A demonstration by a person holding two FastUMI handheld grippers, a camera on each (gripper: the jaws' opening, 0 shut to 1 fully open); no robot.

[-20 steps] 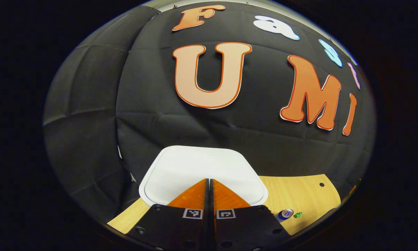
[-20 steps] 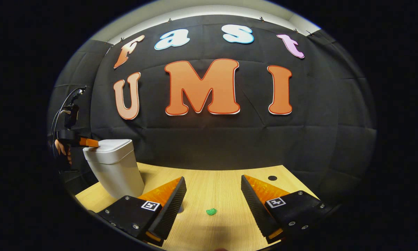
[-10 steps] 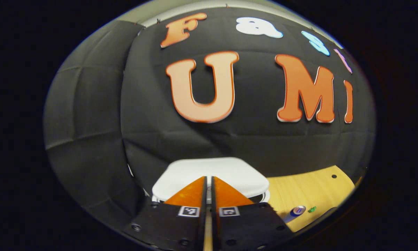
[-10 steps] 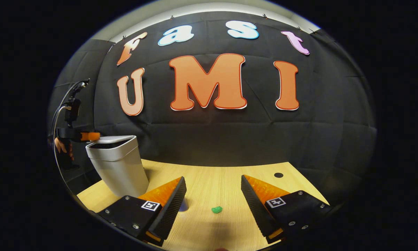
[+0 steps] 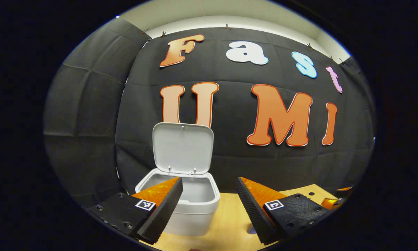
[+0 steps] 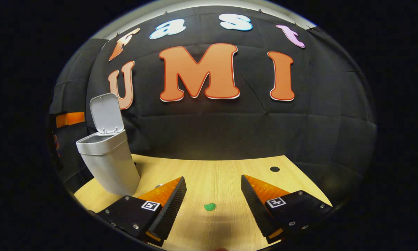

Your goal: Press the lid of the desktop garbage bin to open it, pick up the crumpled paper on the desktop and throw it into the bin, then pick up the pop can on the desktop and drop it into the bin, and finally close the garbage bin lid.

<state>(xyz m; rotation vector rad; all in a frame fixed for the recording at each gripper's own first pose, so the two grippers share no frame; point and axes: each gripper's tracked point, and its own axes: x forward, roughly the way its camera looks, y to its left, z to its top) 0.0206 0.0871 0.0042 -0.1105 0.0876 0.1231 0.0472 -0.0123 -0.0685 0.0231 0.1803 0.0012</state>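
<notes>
White plastic desktop bin (image 5: pixel 191 205) has its lid (image 5: pixel 183 148) flipped up; left hand-held gripper (image 5: pixel 209 205) and right hand-held gripper (image 6: pixel 213 205) both spread wide (holding nothing), small green paper wad (image 6: pixel 209 206) on the pale wooden worktop (image 6: pixel 209 174).

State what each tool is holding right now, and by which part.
Nothing is held. The left tool stands open before the open bin, and the right tool stands open above the green crumpled paper on the desk.

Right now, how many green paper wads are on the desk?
1. The wad lies on the desk, between the right hand-held gripper's open fingers. Others may be hidden behind the fingers.
</notes>
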